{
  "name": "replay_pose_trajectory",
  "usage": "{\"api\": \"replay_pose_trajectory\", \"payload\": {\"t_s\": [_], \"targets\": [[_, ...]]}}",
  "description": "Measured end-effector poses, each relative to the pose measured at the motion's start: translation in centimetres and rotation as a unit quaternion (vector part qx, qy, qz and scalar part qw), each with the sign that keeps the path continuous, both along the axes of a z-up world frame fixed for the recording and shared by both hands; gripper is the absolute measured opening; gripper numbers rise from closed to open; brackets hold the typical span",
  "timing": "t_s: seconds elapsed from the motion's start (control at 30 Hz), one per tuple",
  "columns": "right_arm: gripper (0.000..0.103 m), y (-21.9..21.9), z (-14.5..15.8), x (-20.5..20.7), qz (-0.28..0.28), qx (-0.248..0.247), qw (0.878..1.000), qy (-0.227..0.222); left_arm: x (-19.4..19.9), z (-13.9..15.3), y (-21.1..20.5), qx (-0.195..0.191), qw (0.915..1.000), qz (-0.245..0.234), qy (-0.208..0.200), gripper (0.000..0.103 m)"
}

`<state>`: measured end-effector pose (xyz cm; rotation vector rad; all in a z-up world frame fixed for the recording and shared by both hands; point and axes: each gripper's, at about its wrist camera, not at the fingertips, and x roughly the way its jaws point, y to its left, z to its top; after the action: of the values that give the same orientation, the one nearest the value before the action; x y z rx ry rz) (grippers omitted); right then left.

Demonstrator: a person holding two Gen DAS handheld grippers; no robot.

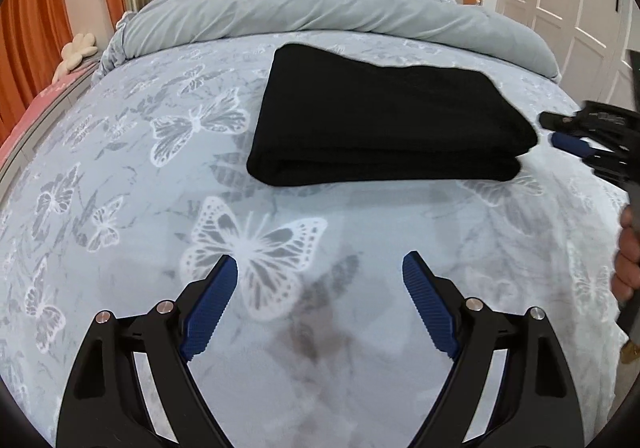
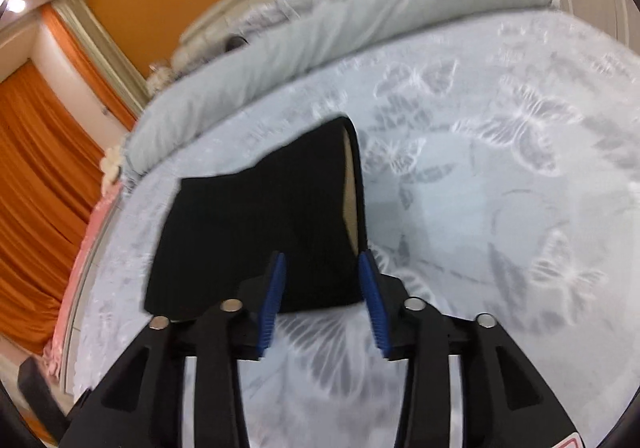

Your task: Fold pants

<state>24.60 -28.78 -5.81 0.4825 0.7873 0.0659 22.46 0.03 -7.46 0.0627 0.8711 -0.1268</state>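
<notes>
The right gripper (image 2: 322, 260), its jaws parted moderately and holding nothing, is seen just at the near right corner of the folded black pants (image 1: 384, 115) on the bed (image 1: 120, 175), whereas the wide-open, empty left gripper (image 1: 320, 264) is kept well short of them.

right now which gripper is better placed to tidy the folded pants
Right. The right hand-held gripper is open at the edge of the black pants, while the left hand-held gripper is open over the bedspread, well back from them.
</notes>
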Motion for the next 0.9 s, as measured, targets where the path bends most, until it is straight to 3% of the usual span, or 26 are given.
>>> {"api": "replay_pose_trajectory", "payload": {"t_s": [0.2,0.3,0.37,0.5,0.63,0.73,0.8,0.87,0.9], "targets": [[0.051,2.3,3.5,-6.9,0.019,-0.082,0.996,-0.005,-2.6,3.1,-0.3,0.007,0.9999,0.002,-0.01,0.083],[0.064,3.5,4.4,-10.2,0.015,-0.103,0.995,-0.008,-4.0,4.5,-0.2,0.007,0.9998,0.008,-0.015,0.083],[0.065,4.1,5.0,-12.1,0.011,-0.115,0.993,-0.017,-5.4,5.6,-0.2,0.011,0.9997,0.013,-0.021,0.083],[0.082,5.7,6.2,-16.8,-0.007,-0.133,0.99,-0.051,-8.3,7.1,-0.1,0.029,0.9987,0.019,-0.038,0.088],[0.085,6.8,5.5,-21.2,-0.05,-0.157,0.981,-0.101,-11.7,7.3,-0.1,0.041,0.9977,0.02,-0.049,0.091],[0.085,7.3,4.4,-21.1,-0.045,-0.152,0.984,-0.075,-13.9,5.9,-0.1,0.024,0.9974,0.011,-0.067,0.094],[0.085,7.6,4.4,-20.8,-0.028,-0.133,0.988,-0.071,-14.0,5.0,-0.3,0.023,0.998,0.015,-0.056,0.094],[0.085,7.9,4.7,-20.7,-0.03,-0.14,0.987,-0.074,-13.7,5.4,-0.8,0.008,0.9986,-0.004,-0.052,0.094],[0.085,8.2,5.0,-20.9,-0.029,-0.147,0.986,-0.077,-13.8,6.1,-0.8,-0.001,0.9972,-0.001,-0.074,0.094]]}}
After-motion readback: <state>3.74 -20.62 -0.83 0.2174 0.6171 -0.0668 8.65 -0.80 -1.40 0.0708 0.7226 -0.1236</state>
